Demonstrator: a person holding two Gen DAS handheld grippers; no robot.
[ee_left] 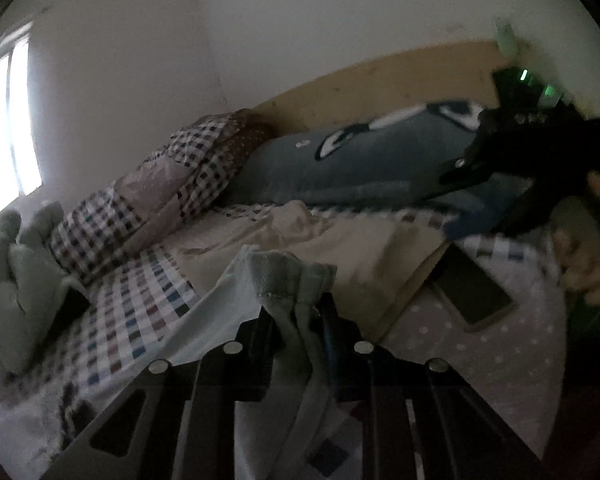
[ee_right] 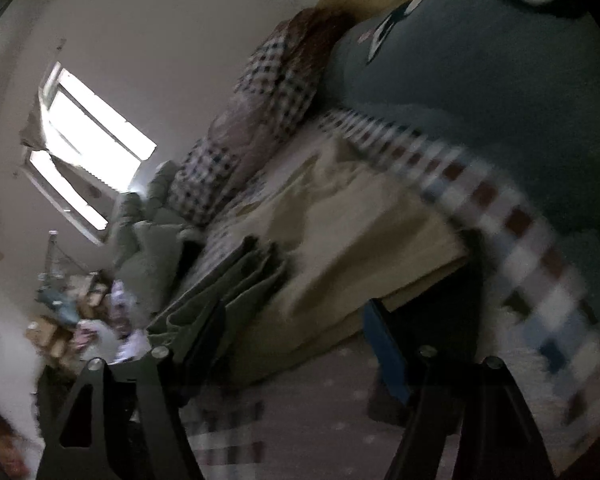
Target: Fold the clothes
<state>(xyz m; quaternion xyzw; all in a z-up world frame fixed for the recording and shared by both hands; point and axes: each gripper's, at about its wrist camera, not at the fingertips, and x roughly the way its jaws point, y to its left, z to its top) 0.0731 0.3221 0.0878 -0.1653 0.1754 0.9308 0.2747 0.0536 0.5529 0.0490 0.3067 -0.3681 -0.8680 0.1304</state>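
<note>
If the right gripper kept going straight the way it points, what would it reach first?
Probably the beige cloth spread on the bed, lying ahead of the open right gripper; blur makes depth uncertain.

bed (ee_left: 480, 344) with checked and dotted patchwork cover; on it lie a beige garment (ee_left: 340, 248), a dark phone (ee_left: 474, 292) beside that, a rolled checked quilt (ee_left: 160, 196), a blue-grey pillow (ee_left: 360, 168) and a green cushion (ee_left: 16, 272).
</note>
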